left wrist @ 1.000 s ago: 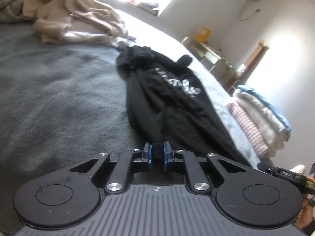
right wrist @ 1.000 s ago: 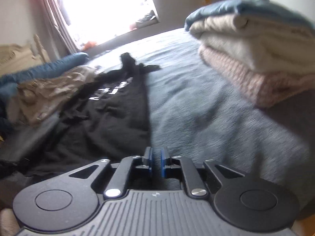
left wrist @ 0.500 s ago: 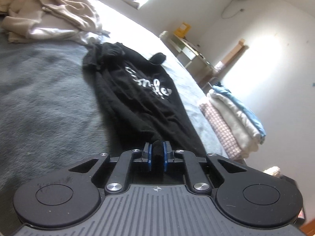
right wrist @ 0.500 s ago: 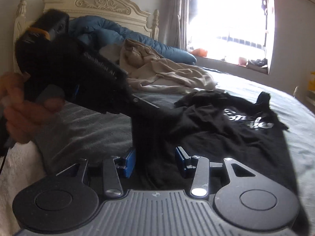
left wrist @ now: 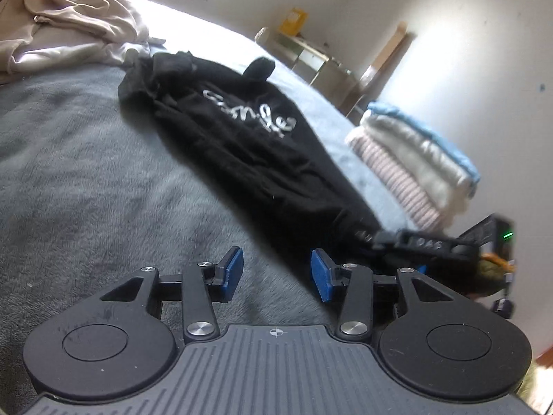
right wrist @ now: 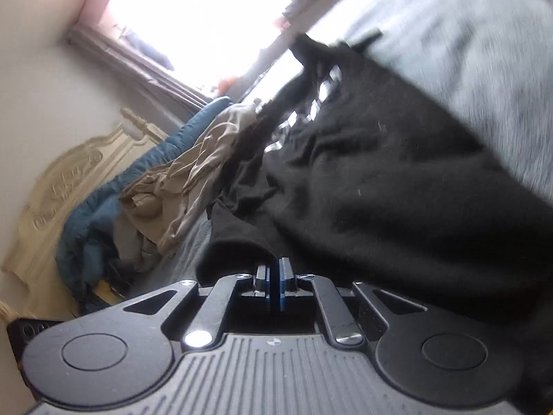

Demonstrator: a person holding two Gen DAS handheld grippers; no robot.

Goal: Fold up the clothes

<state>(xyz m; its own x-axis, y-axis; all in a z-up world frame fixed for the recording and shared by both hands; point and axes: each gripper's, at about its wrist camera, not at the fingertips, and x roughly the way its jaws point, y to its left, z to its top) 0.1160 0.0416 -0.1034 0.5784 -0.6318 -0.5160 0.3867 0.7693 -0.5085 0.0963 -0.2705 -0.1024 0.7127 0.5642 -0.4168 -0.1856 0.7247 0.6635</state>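
Opening left tongs empty over grey blanket, right tongs closing on black shirt hem.

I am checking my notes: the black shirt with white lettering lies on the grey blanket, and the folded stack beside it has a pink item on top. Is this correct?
Not quite. The folded stack has a blue item on top; the pink one is at the bottom, as the left wrist view shows. The black shirt does lie on the grey blanket.

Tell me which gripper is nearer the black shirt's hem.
Right. The right gripper is closing on the black shirt hem; the left gripper, opening, sits beside it over the grey blanket, holding nothing.
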